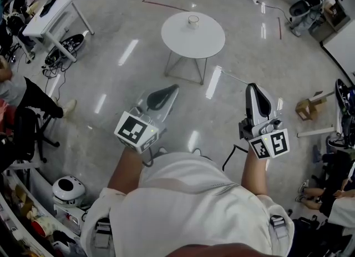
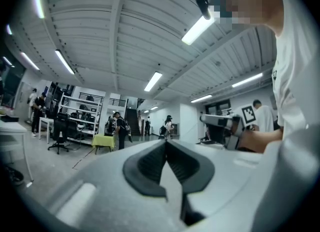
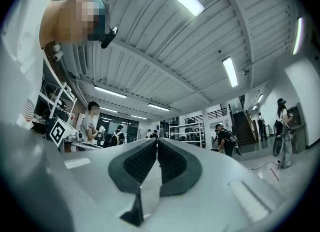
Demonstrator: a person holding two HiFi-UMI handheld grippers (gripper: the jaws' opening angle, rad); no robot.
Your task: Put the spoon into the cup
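Hard to read:
- Spoon: too small or hidden at this range; no view shows it clearly, so neither its lie nor its long axis can be told.
- Cup [image 1: 193, 21]: tiny in the head view, contents not legible. Both gripper views look level or upward into the room and miss it.
- Holder's arms: cut off below the elbows by a white shirt [image 1: 191, 206] that fills the bottom of the head view.
- Worktop [image 1: 183, 42]: its legs are partly hidden under the round white top.

Task thing:
- The cup stands on the far part of the worktop, near the far rim.
- It seems upright, mouth up and long axis vertical, though the steep angle makes this uncertain.

Grippers:
- Left gripper [image 1: 173, 88]: over the floor [image 1: 111, 78], well short of the worktop, nose slanting up-right in the frame towards it. In its own view the dark fingers [image 2: 147, 166] are pressed together along one seam, with nothing between them.
- Right gripper [image 1: 252, 86]: also over the floor, right of the worktop's near edge, pointing up the frame. Its fingers [image 3: 140, 163] likewise meet, with nothing between.

Surroundings: white desk [image 1: 52, 14] far left, cardboard box [image 1: 308, 107] on the floor at right.
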